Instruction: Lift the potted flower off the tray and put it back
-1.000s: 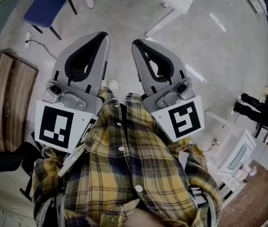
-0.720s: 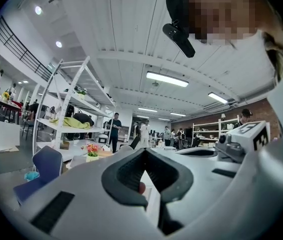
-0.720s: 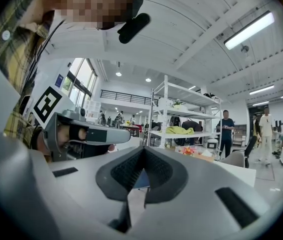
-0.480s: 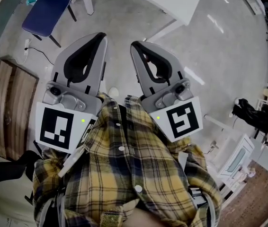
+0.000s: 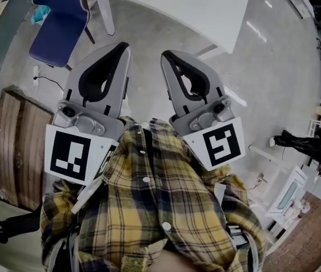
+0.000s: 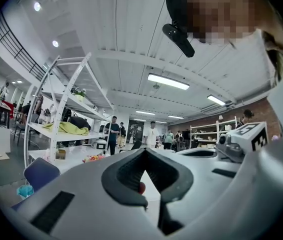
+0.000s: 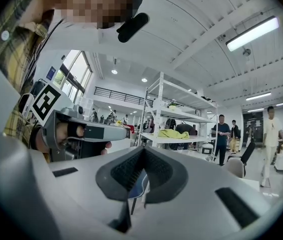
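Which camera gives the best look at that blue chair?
The head view: the blue chair shows from above, seat and legs. The left gripper view catches only part of it, low at the left; the right gripper view, just a blue sliver.

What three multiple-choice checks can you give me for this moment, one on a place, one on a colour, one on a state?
1. In the head view the blue chair stands: A) left of the white table; B) right of it; C) on top of it.
2. The person's shirt is: A) plain red; B) yellow plaid; C) white.
3. The left hand-held gripper and right hand-held gripper are: A) wide open; B) shut on a pot; C) shut and empty.

1 A: the chair sits at upper left, beside the table's leg.
2 B: yellow checks crossed by dark lines.
3 C: each gripper view shows the jaws together with nothing held between them.
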### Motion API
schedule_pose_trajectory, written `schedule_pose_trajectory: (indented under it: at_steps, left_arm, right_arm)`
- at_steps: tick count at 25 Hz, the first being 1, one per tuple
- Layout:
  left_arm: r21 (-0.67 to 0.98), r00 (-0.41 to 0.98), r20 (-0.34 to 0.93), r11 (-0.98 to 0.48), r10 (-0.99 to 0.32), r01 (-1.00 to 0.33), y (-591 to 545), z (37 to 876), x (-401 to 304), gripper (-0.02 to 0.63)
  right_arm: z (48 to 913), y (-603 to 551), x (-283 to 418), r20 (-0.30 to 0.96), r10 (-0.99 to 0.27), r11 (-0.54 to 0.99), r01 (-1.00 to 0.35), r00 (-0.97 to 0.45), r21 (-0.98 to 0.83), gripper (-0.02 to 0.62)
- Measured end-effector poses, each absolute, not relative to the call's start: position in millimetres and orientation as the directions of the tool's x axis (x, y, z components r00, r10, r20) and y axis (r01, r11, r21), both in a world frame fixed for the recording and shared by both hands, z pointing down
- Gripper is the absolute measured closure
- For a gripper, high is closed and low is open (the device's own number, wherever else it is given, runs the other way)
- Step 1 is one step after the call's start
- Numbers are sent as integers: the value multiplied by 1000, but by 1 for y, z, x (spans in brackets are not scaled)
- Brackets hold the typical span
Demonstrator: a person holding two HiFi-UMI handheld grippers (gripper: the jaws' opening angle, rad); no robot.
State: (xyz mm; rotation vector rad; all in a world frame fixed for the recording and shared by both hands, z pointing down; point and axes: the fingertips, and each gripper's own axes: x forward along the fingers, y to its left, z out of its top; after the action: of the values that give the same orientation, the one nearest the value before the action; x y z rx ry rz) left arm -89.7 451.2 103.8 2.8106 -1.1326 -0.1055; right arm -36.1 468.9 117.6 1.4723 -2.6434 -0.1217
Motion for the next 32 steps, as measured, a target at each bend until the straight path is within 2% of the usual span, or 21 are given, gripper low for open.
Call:
schedule_pose_trajectory:
  at_steps: [10,18,32]
  left_arm:
    - [129,740,-20,-736,-672,-665,377,115,-139,598]
    - [145,740,-2,-732,-673,-665,346,127,-156,598]
    - [147,707,-16,-701,-707,-697,254,125,-130,598]
  right_arm:
    - [125,395,-83,55,-871,491,-862,-488,129,597]
    - [139,361,-92,94,-881,472,-874,-464,114,597]
    - [138,266,-69,100,-855,518,-846,-508,129,597]
